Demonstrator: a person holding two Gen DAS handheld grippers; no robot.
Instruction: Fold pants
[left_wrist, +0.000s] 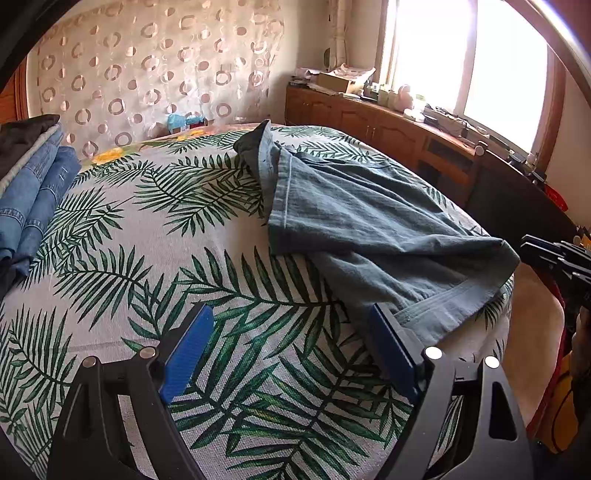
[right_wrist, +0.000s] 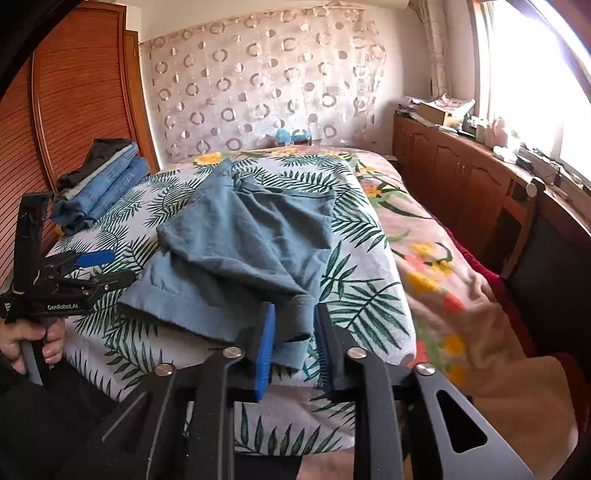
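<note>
Grey-blue pants (left_wrist: 369, 221) lie loosely folded over on the palm-leaf bedspread (left_wrist: 147, 240), with a hem corner at the near right edge of the bed. My left gripper (left_wrist: 291, 310) stands wide open just above the spread; its right pad (left_wrist: 391, 350) is beside the pants' hem and nothing is between the fingers. In the right wrist view the pants (right_wrist: 251, 240) reach toward me, and their hem corner sits between the fingers of my right gripper (right_wrist: 295, 308). Its jaws are slightly apart and the pads do not clamp the cloth. The left gripper (right_wrist: 92, 266) shows at the left, held by a hand (right_wrist: 33, 343).
A stack of folded blue jeans (left_wrist: 33, 192) (right_wrist: 107, 184) sits at the far left of the bed. A wooden cabinet (right_wrist: 461, 177) with clutter runs under the window on the right. A floral blanket (right_wrist: 443, 277) hangs over the bed's right side. A slatted wardrobe (right_wrist: 74, 92) stands on the left.
</note>
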